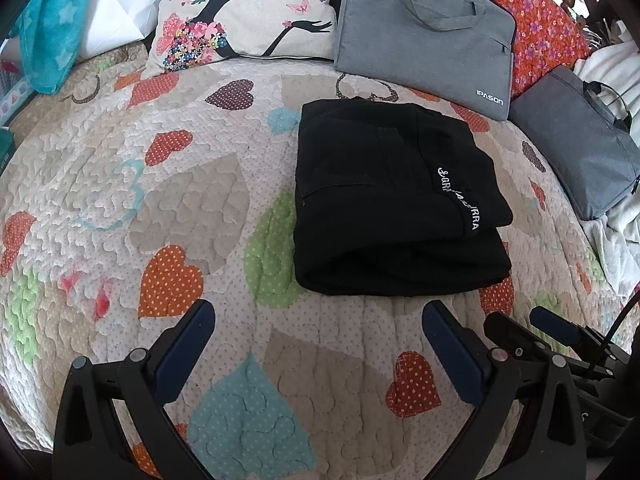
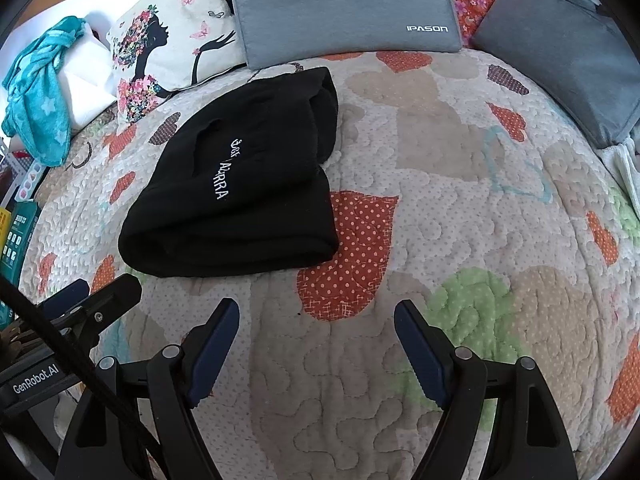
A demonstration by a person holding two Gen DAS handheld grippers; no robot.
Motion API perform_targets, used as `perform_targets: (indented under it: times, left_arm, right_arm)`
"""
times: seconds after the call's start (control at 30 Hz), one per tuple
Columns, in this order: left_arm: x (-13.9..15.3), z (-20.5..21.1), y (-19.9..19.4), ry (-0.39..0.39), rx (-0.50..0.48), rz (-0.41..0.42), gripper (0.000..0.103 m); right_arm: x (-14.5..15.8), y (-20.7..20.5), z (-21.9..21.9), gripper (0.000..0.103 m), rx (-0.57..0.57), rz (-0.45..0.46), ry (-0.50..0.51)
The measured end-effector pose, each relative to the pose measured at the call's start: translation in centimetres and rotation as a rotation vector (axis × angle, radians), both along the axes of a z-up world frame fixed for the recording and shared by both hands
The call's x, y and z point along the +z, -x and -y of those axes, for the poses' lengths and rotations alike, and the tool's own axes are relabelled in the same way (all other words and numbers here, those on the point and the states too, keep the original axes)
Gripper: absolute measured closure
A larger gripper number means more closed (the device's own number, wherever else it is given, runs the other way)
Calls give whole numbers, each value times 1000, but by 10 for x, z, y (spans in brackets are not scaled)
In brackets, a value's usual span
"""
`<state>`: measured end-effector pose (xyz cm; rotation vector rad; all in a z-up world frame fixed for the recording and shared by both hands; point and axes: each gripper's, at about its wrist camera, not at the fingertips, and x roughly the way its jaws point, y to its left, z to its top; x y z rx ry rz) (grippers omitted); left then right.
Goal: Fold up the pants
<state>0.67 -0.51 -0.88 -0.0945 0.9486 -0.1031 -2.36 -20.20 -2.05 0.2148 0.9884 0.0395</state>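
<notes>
Black pants (image 1: 396, 204) with white lettering lie folded into a compact stack on the heart-patterned quilt (image 1: 160, 208). In the right wrist view the same pants (image 2: 240, 184) sit left of centre. My left gripper (image 1: 320, 316) hovers just in front of the stack's near edge, open, with only quilt between its fingers. My right gripper (image 2: 316, 312) is open too, nothing between its jaws, and stands to the right of the pants and nearer than them. Its fingers (image 1: 556, 326) show at the lower right of the left wrist view.
A printed cushion (image 1: 240, 16) and a grey laptop bag (image 1: 424, 32) lean at the back. A darker grey bag (image 1: 576, 144) lies right of the pants. A teal cloth (image 1: 56, 20) hangs at the far left. White fabric is bunched at the right edge.
</notes>
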Motion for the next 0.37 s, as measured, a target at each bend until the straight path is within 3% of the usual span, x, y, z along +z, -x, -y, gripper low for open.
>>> perform_targets:
  times: [0.37]
  left_arm:
    - [1,5,3,-10,-19,8,0]
  right_arm:
    - [1,1,-2,19,0,4,-2]
